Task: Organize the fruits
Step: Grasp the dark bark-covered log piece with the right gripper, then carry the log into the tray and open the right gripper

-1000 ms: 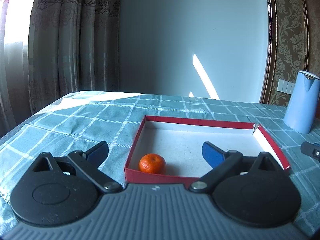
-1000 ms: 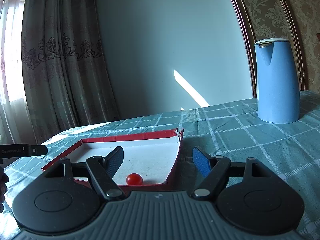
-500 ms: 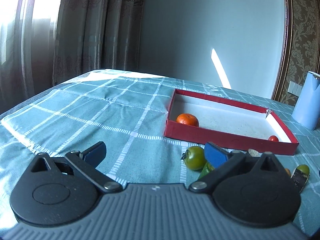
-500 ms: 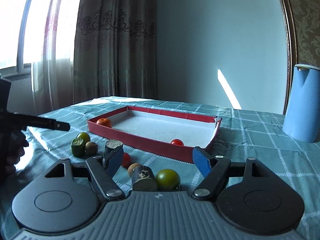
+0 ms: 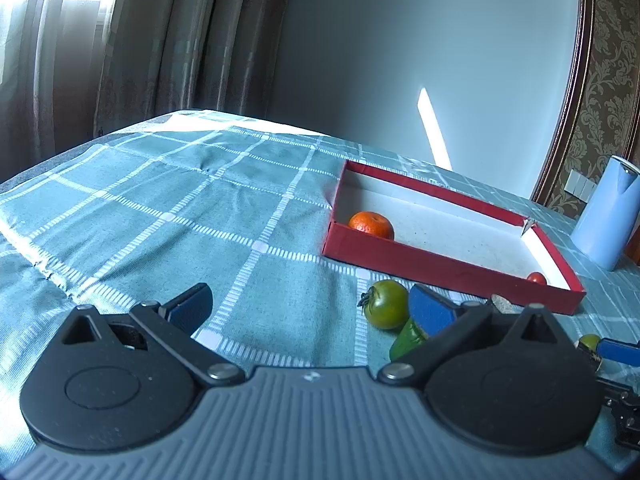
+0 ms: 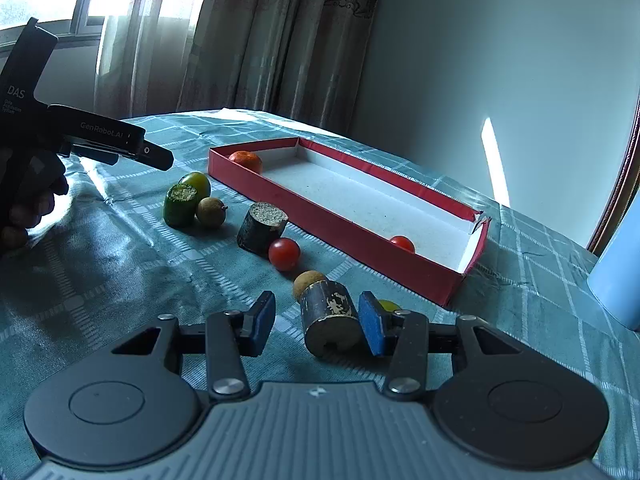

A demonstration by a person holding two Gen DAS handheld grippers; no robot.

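Note:
A red box (image 5: 448,265) with a white floor holds an orange (image 5: 371,224) and a cherry tomato (image 5: 536,278); it also shows in the right wrist view (image 6: 348,236). In front of it lie a green tomato (image 5: 386,304), a green cut piece (image 6: 180,204), a brown round fruit (image 6: 210,210), a dark cut piece (image 6: 261,229), a red cherry tomato (image 6: 284,254) and a dark cylinder (image 6: 330,318). My left gripper (image 5: 310,306) is open and empty, left of the green tomato. My right gripper (image 6: 316,326) is open, with the dark cylinder between its fingers.
A blue jug (image 5: 608,216) stands to the right of the box. The table has a teal checked cloth (image 5: 180,208). Curtains and a window are at the back left. The left gripper's body (image 6: 80,136) shows at the left of the right wrist view.
Both grippers have drawn back from the box and dropped lower. The loose fruits in front of the box have come into view. The right gripper now straddles the dark cylinder.

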